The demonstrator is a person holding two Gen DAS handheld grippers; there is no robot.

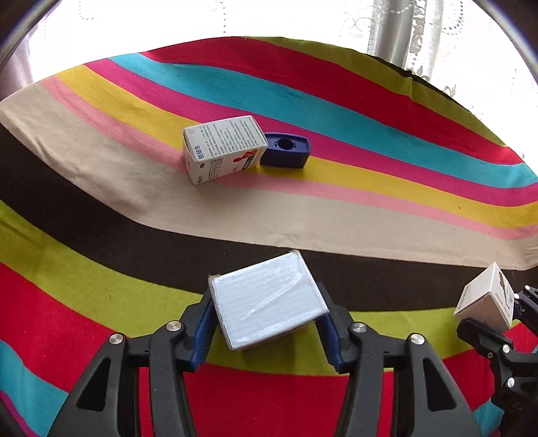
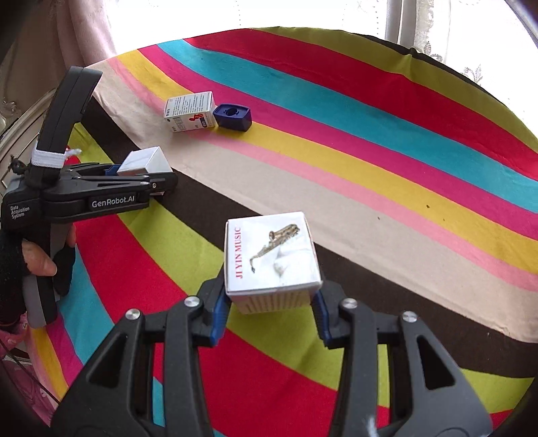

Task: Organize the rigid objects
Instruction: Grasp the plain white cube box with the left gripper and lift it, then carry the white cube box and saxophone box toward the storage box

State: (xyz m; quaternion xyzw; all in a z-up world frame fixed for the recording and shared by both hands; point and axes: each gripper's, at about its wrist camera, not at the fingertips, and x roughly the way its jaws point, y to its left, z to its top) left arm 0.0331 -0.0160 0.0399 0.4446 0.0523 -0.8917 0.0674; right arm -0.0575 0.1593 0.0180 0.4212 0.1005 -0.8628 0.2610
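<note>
My left gripper (image 1: 267,314) is shut on a plain white box (image 1: 267,297), held tilted above the striped cloth; it also shows in the right wrist view (image 2: 144,163). My right gripper (image 2: 270,302) is shut on a white "JI YIN MUSIC" box (image 2: 270,255) with a saxophone picture; this box shows at the right edge of the left wrist view (image 1: 486,299). A white medicine box (image 1: 223,148) lies on the cloth, touching a dark blue block with a round hole (image 1: 285,151). Both show farther off in the right wrist view, the medicine box (image 2: 190,112) and the blue block (image 2: 233,117).
A striped multicoloured cloth (image 1: 370,208) covers the table. Its far edge meets a bright window with lace curtains (image 1: 420,30). In the right wrist view a gloved hand (image 2: 37,259) holds the left gripper at the table's left edge.
</note>
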